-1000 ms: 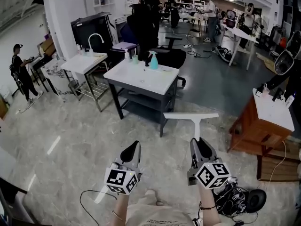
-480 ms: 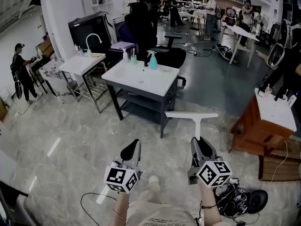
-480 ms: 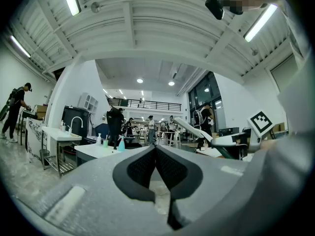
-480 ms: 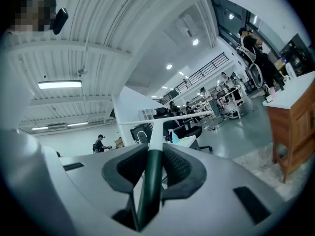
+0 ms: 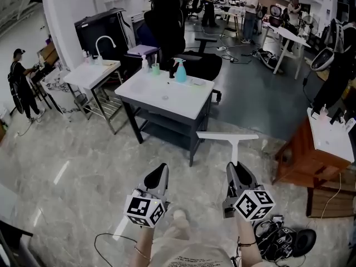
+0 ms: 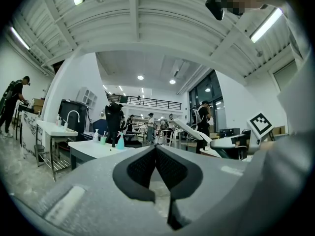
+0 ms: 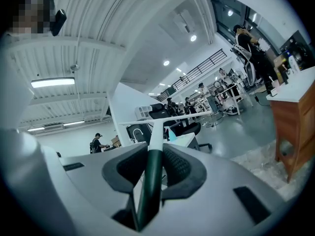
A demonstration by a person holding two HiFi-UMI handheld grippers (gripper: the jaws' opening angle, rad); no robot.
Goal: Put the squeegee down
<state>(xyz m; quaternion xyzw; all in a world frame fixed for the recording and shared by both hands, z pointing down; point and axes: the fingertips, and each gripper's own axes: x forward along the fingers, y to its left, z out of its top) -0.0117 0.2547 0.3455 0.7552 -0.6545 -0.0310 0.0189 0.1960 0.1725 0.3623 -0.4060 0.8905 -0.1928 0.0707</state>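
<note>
The squeegee [image 5: 228,137] has a long white blade, a white stem and a dark green handle [image 7: 149,181]. My right gripper [image 5: 235,170] is shut on that handle and holds it level, blade pointing ahead over the marble floor. In the right gripper view the handle runs between the pads of the right gripper [image 7: 153,152], with the blade [image 7: 167,118] crosswise beyond them. My left gripper [image 5: 158,175] hangs beside it at the same height, shut with nothing in it; its tips meet in the left gripper view [image 6: 156,149]. A white-topped table [image 5: 167,99] stands ahead.
A teal spray bottle [image 5: 181,71] and small bottles stand at the table's far edge. A black office chair [image 5: 169,24] is behind it, a sink stand [image 5: 92,71] to the left, and a wooden cabinet [image 5: 308,157] to the right. Cables [image 5: 278,241] lie by my feet. People stand far back.
Both grippers have travelled forward together, so the table looks larger and nearer. The squeegee stays in the right gripper's grip, and the left gripper stays shut.
</note>
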